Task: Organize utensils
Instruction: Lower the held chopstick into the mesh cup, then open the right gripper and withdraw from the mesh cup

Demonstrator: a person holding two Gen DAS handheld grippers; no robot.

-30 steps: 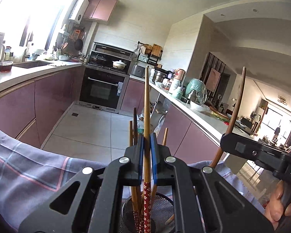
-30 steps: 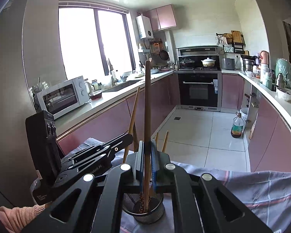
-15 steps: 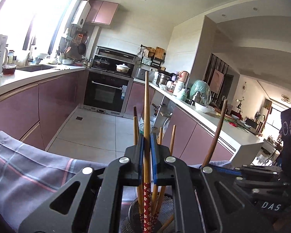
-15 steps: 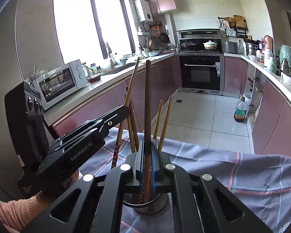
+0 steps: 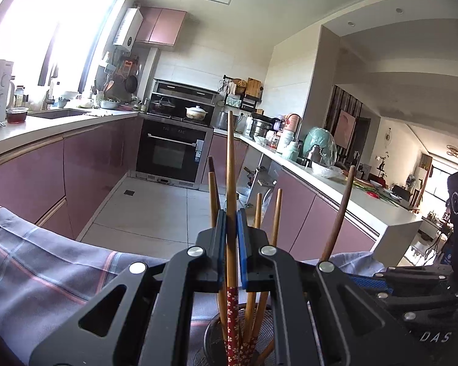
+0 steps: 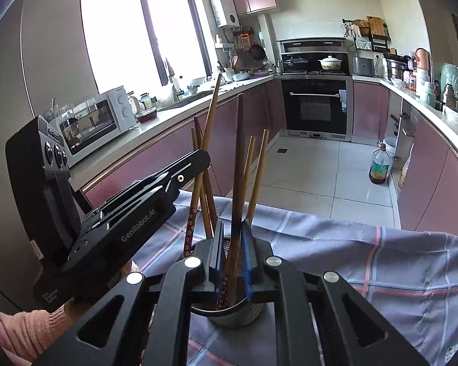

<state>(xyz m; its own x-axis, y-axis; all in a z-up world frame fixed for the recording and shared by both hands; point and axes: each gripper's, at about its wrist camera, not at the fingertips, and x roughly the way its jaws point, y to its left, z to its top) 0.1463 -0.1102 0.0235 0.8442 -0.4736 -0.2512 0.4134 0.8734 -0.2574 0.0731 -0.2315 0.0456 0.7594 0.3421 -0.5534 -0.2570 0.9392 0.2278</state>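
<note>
While several chopsticks already stand in the mesh cup point(image 6: 235, 314), my left claw point(image 5: 231, 250) grips one chopstick point(image 5: 230, 164); my right claw point(image 6: 232, 253), jaws just loosening, has the dark chopstick point(image 6: 238, 152) between them.

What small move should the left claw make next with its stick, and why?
Probably open the left claw: it pinches the red-patterned chopstick upright, its lower end already inside the mesh holder, so releasing should leave it standing there.
</note>
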